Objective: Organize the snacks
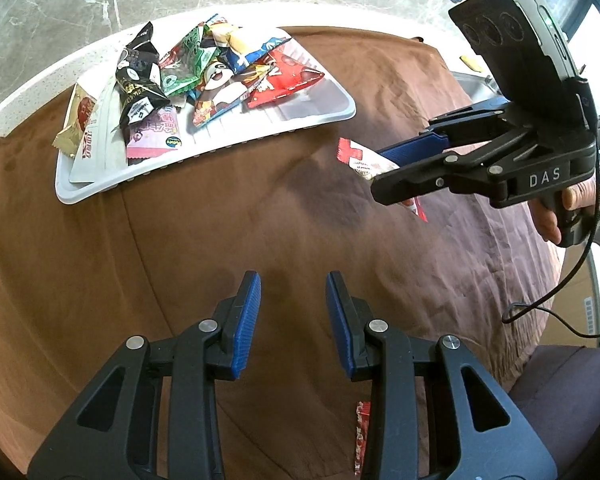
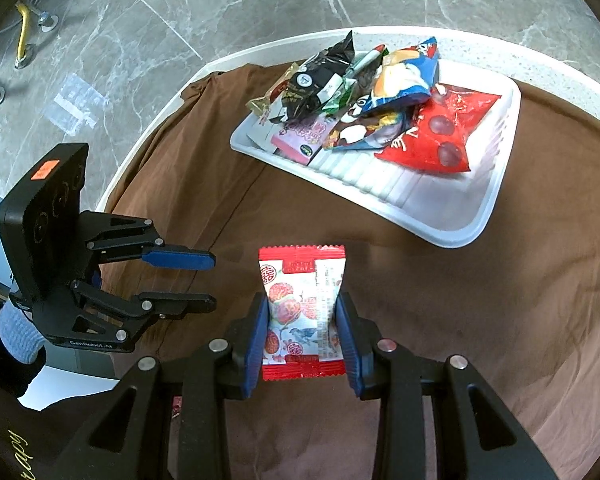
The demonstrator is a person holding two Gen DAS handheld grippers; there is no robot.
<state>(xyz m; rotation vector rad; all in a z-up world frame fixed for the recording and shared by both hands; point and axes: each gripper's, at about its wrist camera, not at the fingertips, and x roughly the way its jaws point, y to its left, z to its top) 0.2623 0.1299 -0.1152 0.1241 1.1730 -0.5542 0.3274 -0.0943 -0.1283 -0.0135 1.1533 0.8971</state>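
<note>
A white tray [image 1: 324, 110] on the brown cloth holds several snack packets, among them a red bag [image 1: 284, 80] and a black bag [image 1: 138, 76]; the tray also shows in the right wrist view [image 2: 452, 208]. My right gripper [image 2: 302, 316] is shut on a red-and-white candy packet [image 2: 300, 304] and holds it above the cloth, short of the tray. In the left wrist view this gripper [image 1: 388, 168] is at the right with the packet [image 1: 360, 160]. My left gripper [image 1: 293, 296] is open and empty over the cloth; in the right wrist view it [image 2: 212, 280] is at the left.
The brown cloth [image 1: 220, 240] covers a white round table [image 2: 172, 92] above a marble floor. Another red-and-white packet [image 1: 362, 436] lies on the cloth under my left gripper. A cable [image 1: 556, 308] hangs from the right gripper.
</note>
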